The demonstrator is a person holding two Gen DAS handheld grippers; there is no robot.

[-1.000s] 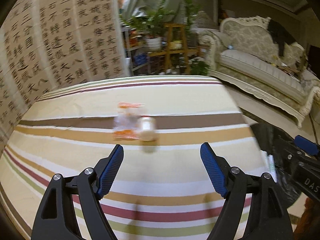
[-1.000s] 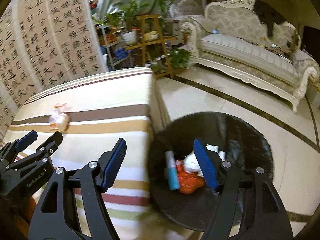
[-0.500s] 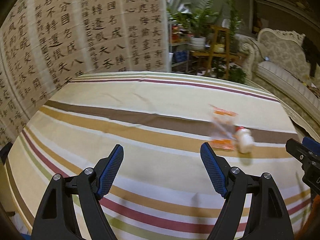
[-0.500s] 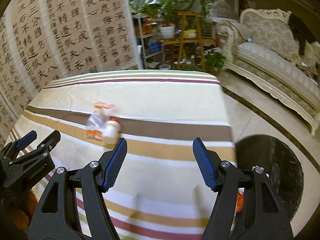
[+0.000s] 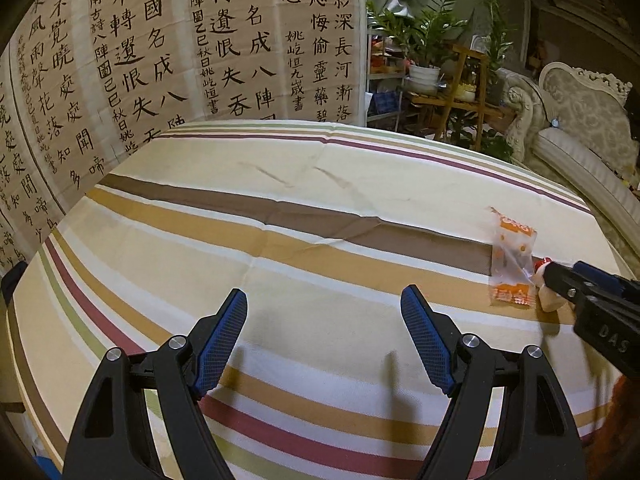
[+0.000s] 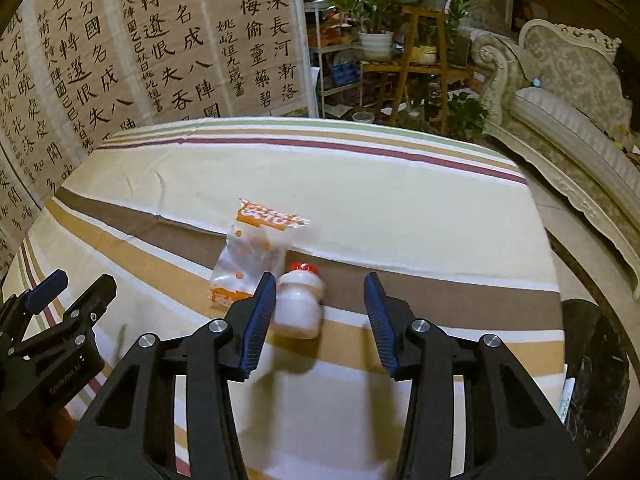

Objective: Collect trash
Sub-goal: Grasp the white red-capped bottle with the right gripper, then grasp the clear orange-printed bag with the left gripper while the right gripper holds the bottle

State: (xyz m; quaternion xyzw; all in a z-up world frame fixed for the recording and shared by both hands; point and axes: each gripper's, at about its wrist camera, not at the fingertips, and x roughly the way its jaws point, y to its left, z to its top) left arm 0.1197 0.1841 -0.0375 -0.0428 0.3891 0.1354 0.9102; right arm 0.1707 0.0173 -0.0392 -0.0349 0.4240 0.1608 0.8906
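Hovering over bare striped cloth on the desk [image 5: 320,184], the left gripper [image 5: 324,344] is held with jaws wide apart and empty. An orange-and-clear wrapper [image 6: 256,256] lies touching a small white bottle [image 6: 298,304] with a red cap. The right gripper [image 6: 320,320] is closing, the bottle just beside its left pad, unclamped. A black bin [image 6: 596,360] is seen at far right, its contents mostly hidden.

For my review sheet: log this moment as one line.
right gripper: closing around small white bottle, not gripped | left gripper: open, empty | orange wrapper: beside bottle on striped tablecloth
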